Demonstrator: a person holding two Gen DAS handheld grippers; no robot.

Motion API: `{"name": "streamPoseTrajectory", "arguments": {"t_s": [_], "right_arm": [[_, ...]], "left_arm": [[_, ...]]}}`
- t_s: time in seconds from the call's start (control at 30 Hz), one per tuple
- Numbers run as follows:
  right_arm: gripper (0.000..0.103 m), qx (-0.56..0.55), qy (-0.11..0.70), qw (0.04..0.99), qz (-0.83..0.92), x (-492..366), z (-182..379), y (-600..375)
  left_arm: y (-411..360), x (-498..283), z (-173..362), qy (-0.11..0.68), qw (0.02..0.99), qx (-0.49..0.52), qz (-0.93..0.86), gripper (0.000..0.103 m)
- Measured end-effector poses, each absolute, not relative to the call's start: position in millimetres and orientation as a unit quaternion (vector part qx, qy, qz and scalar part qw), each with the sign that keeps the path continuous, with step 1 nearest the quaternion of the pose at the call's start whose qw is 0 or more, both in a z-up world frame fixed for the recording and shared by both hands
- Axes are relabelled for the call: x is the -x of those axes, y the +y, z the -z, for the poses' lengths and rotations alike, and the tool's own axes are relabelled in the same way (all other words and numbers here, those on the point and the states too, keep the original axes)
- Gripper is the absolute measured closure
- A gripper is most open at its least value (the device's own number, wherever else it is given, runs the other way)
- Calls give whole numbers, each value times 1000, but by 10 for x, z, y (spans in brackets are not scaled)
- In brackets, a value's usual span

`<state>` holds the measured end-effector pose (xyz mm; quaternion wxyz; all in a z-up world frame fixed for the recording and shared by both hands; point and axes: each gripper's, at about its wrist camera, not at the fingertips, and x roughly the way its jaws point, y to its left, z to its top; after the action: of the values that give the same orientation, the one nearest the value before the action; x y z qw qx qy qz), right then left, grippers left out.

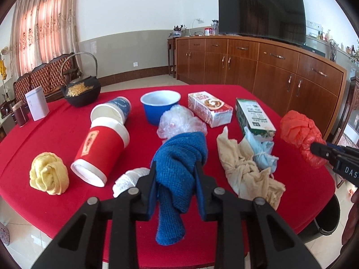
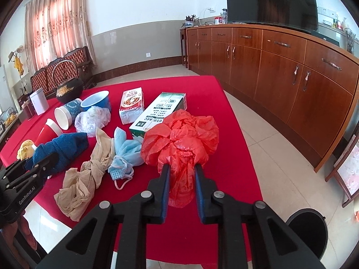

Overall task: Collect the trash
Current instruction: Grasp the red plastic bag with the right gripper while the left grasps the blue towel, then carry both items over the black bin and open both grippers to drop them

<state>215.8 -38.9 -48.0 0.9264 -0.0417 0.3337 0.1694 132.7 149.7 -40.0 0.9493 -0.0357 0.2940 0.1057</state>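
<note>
A knitted blue cloth (image 1: 181,148) lies bunched on the red table (image 1: 56,139), its tail hanging over the near edge. My left gripper (image 1: 176,165) is shut on it, and its pads press the cloth from both sides. A crumpled red plastic bag (image 2: 181,134) sits near the table's right edge. My right gripper (image 2: 181,168) is shut on the bag's lower neck. In the left wrist view the red plastic bag (image 1: 300,134) shows at far right with the right gripper (image 1: 323,150) on it. In the right wrist view the blue cloth (image 2: 65,148) is at left.
Scattered on the table are a red paper cup (image 1: 98,152), a blue patterned cup (image 1: 112,109), a blue bowl (image 1: 160,105), a clear plastic bag (image 1: 179,121), two cartons (image 1: 209,108) (image 1: 253,117), beige stockings (image 1: 242,172), a blue mask (image 1: 262,152), a yellow cloth (image 1: 48,174) and white tissue (image 1: 130,179). A black bin (image 2: 307,231) stands on the floor at right.
</note>
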Motion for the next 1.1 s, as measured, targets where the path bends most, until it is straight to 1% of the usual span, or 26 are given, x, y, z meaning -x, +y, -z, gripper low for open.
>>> {"name": "streamPoseTrajectory", "arguments": {"t_s": [0.3, 0.43, 0.63, 1.1], "right_arm": [[82, 26, 306, 939, -155, -1947, 206, -603], [82, 18, 291, 946, -144, -1809, 69, -764], [82, 6, 283, 953, -107, -1608, -34, -1156], [82, -30, 295, 955, 13, -1109, 59, -2409]], "left_arm": [[1421, -1132, 56, 248, 962, 38, -106, 73], [1276, -1081, -60, 241, 966, 37, -82, 73], [798, -1096, -123, 238, 971, 28, -20, 73], [-394, -1169, -35, 258, 959, -4, 120, 73]]}}
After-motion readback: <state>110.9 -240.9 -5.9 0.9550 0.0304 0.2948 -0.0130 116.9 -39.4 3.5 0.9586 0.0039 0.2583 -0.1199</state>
